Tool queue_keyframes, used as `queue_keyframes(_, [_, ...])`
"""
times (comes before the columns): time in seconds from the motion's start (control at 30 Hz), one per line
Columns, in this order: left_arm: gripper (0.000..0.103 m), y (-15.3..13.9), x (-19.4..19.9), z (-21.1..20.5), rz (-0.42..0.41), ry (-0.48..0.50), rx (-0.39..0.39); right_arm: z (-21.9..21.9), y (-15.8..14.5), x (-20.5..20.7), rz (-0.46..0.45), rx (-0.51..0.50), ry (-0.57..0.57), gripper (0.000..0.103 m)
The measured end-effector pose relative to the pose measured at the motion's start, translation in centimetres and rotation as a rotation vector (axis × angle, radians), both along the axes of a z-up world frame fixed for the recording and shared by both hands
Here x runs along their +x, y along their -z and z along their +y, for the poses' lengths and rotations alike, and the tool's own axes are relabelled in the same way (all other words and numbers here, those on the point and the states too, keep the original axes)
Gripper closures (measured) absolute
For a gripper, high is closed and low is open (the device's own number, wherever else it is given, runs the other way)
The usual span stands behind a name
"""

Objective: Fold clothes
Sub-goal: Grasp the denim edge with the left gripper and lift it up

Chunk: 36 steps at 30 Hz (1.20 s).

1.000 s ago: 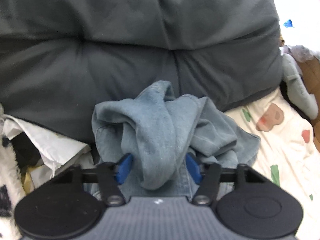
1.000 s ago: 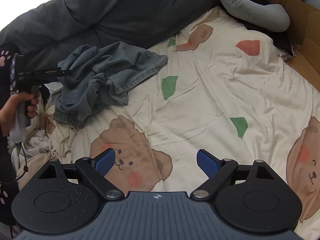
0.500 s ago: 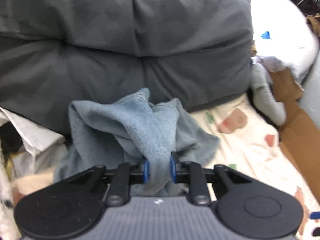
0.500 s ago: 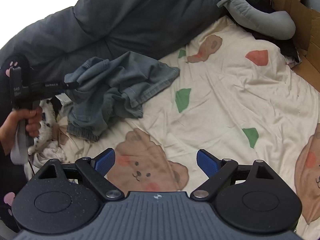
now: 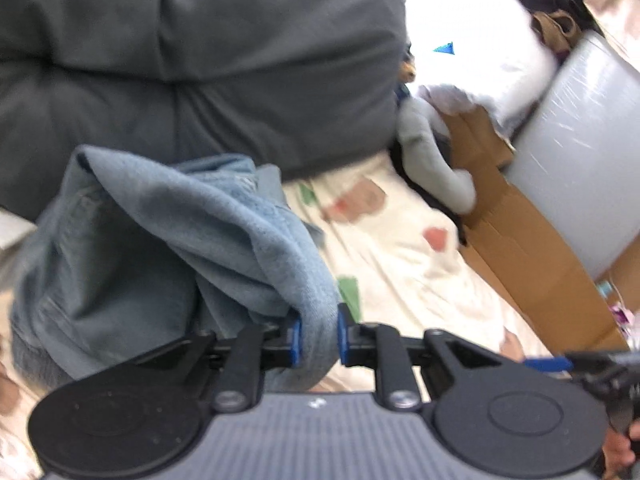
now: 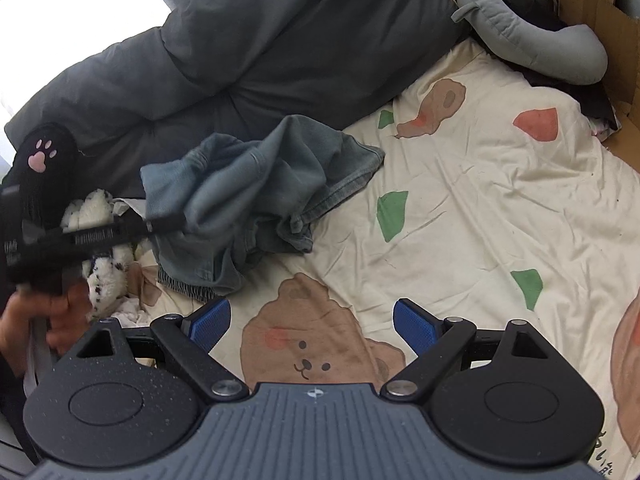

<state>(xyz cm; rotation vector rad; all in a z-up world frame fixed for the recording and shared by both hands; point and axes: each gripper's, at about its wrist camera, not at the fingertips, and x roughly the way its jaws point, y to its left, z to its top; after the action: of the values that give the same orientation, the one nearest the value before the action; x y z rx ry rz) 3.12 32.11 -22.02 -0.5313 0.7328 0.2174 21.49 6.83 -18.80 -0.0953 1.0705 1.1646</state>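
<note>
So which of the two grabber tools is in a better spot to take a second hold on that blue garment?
The right gripper: its jaws are open and empty. The left gripper is shut on the blue garment.

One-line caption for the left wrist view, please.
Left tongs shut on a bunched blue garment, lifting it over the bear-print sheet.
</note>
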Motion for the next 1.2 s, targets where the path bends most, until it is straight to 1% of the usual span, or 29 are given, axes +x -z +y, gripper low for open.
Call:
queue_keyframes(0.2, [0.086, 1.5, -0.5, -2.6, 0.023, 0.08, -0.068, 0.2, 0.5, -0.2, 0.007, -0.011, -0.004, 0.011])
queue_keyframes(0.33, [0.086, 2.3, -0.3, -3.9, 0.033, 0.111, -0.108, -0.1, 0.7, -0.1, 0.01, -0.017, 0.001, 0.011])
queue_keyframes(0.43, [0.086, 2.7, -0.1, -4.7, 0.033, 0.123, -0.165, -0.5, 0.6, 0.1, 0.008, -0.016, 0.001, 0.012])
queue_keyframes(0.5, [0.086, 2.8, 0.0, -5.5, 0.023, 0.141, -0.173, -0.8, 0.6, 0.4, 0.012, -0.015, 0.011, 0.012])
queue_keyframes(0.6, [0.086, 3.3, 0.4, -6.5, 0.029, 0.165, -0.209, -1.1, 0.7, 0.7, 0.021, -0.016, 0.025, 0.012])
queue_keyframes(0.67, [0.086, 3.8, 0.7, -7.3, 0.04, 0.19, -0.239, -1.3, 0.9, 0.9, 0.032, -0.018, 0.028, 0.012])
queue_keyframes(0.77, [0.088, 5.2, 1.3, -8.4, 0.067, 0.234, -0.323, -1.6, 1.3, 1.0, 0.047, -0.034, 0.023, 0.012])
queue_keyframes(0.8, [0.088, 5.6, 1.3, -8.7, 0.081, 0.239, -0.338, -1.8, 1.4, 1.0, 0.051, -0.04, 0.021, 0.012])
queue_keyframes(1.0, [0.089, 8.0, 1.1, -10.4, 0.187, 0.261, -0.38, -3.5, 2.4, 1.3, 0.076, -0.067, 0.043, 0.012])
queue_keyframes(1.1, [0.09, 8.3, 0.8, -11.0, 0.186, 0.271, -0.365, -4.2, 3.1, 1.5, 0.1, -0.074, 0.063, 0.012])
queue_keyframes(1.2, [0.091, 9.1, 1.4, -11.7, 0.178, 0.274, -0.377, -4.3, 3.5, 1.5, 0.116, -0.078, 0.062, 0.012])
